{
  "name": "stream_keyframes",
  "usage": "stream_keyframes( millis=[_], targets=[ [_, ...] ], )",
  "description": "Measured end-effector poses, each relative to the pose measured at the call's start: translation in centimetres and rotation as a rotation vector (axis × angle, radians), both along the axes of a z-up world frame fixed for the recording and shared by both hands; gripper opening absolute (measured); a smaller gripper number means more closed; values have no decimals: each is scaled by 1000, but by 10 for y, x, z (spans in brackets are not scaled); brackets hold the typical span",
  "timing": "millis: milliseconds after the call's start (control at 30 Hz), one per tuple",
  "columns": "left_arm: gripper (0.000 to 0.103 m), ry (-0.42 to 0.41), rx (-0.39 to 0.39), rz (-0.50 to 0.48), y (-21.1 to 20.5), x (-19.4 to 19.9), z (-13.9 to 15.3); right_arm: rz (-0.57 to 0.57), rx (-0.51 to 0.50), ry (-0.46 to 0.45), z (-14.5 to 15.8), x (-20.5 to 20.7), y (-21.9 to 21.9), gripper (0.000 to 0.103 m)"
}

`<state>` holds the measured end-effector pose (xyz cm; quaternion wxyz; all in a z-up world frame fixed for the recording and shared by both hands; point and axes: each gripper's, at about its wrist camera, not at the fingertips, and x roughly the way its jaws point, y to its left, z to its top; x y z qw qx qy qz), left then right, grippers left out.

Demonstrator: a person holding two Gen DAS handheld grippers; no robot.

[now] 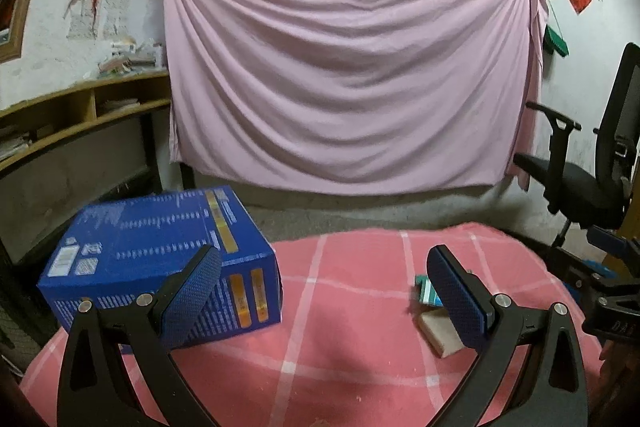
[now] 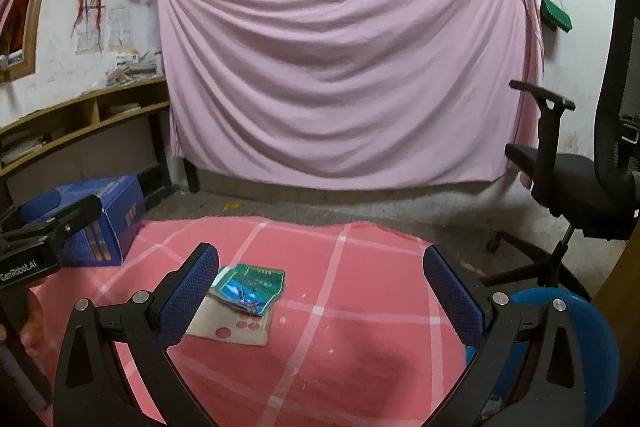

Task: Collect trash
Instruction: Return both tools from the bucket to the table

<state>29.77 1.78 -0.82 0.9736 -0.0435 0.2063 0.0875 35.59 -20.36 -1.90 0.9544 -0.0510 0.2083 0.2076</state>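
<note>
Wrapper (image 2: 250,287) flat on cardboard (image 2: 232,329), long axis left-right, blue box (image 1: 160,259) leftward

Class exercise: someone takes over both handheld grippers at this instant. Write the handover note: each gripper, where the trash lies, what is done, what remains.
Left gripper: open, empty, above the pink checked cloth.
Right gripper: open, empty, aimed toward the trash.
Trash: a green and blue wrapper lying on a flat cardboard piece, both on the cloth, untouched.
A blue box stands at the cloth's left edge; its purpose is not clear.
Done: nothing collected that shows.
Left: pick up wrapper and cardboard.
</note>
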Motion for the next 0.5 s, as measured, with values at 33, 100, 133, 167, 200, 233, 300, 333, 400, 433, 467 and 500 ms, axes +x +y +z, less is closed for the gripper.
stream_keyframes(
  millis=[33, 100, 133, 167, 200, 233, 300, 333, 400, 433, 467, 500],
  targets=[
    [101, 21, -11, -8, 1, 2, -2, 5, -7, 17, -1, 2, 1, 103],
    [101, 62, -24, -17, 1, 7, -7, 13, -23, 48, -4, 5, 3, 103],
    [101, 83, -30, -20, 2, 10, -10, 19, -28, 61, -6, 6, 3, 103],
    [101, 98, -35, -23, 2, 11, -11, 27, -33, 77, -8, 7, 4, 103],
    [101, 119, -43, -28, 2, 14, -14, 31, -41, 92, -10, 8, 6, 103],
    [101, 133, -52, -37, 3, 16, -16, 36, -52, 112, -12, 10, 7, 103],
    [100, 156, -71, -57, 2, 18, -19, 38, -62, 133, -15, 12, 8, 103],
    [100, 170, -85, -75, 2, 20, -21, 43, -61, 148, -16, 13, 8, 103],
    [100, 188, -101, -104, 1, 23, -24, 48, -54, 172, -18, 17, 7, 103],
    [98, 196, -108, -119, -1, 23, -23, 49, -50, 183, -19, 19, 6, 103],
    [96, 206, -118, -138, -2, 23, -22, 52, -45, 199, -19, 22, 5, 102],
    [91, 221, -129, -161, -4, 26, -23, 53, -39, 217, -21, 24, 4, 99]
  ],
)
